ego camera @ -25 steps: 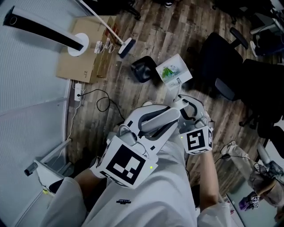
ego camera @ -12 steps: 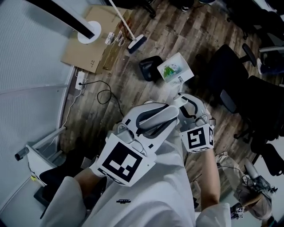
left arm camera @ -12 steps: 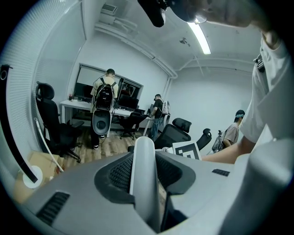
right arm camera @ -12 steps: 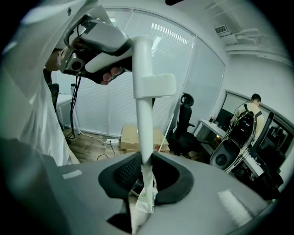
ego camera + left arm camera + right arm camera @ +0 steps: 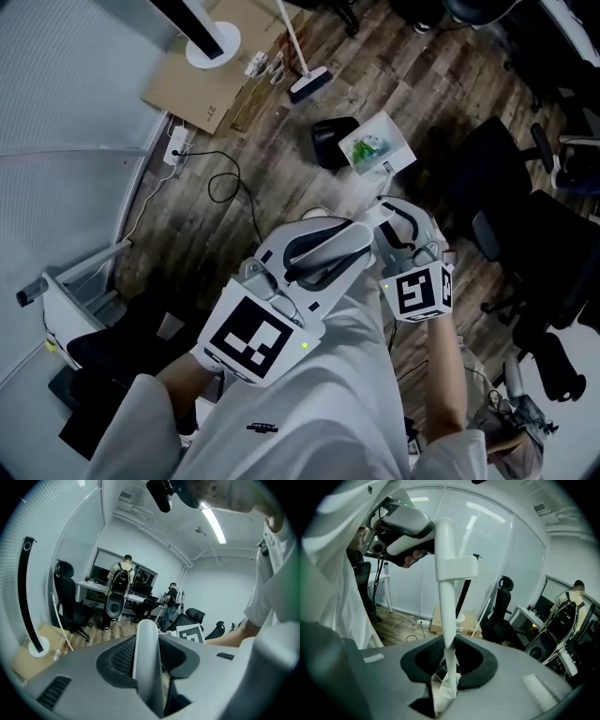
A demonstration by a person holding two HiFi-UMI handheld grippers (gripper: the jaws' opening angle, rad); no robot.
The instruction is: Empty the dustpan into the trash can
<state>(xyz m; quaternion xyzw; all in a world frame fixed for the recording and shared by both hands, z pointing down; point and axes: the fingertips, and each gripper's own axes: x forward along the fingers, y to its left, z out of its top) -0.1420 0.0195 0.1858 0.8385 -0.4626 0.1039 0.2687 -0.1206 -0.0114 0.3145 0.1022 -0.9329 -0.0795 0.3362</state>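
Two grippers clamped one white dustpan handle (image 5: pixel 443 597). Left gripper (image 5: pixel 146 656) jaws pinched handle; right gripper (image 5: pixel 447 656) jaws pinched it nearer pan. Dustpan (image 5: pixel 377 150), carrying green-and-white litter, hung ahead of both grippers, just beside black trash can (image 5: pixel 335 141), mid wooden floor (image 5: pixel 272 187).

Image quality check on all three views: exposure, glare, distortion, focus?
Head view: dim, wood floor underexposed, but sharp. Left gripper view: strong fisheye with black corners, ceiling light blown out, dustpan handle slightly soft up close. Right gripper view: same fisheye, backlit blinds bright, foreground darker.
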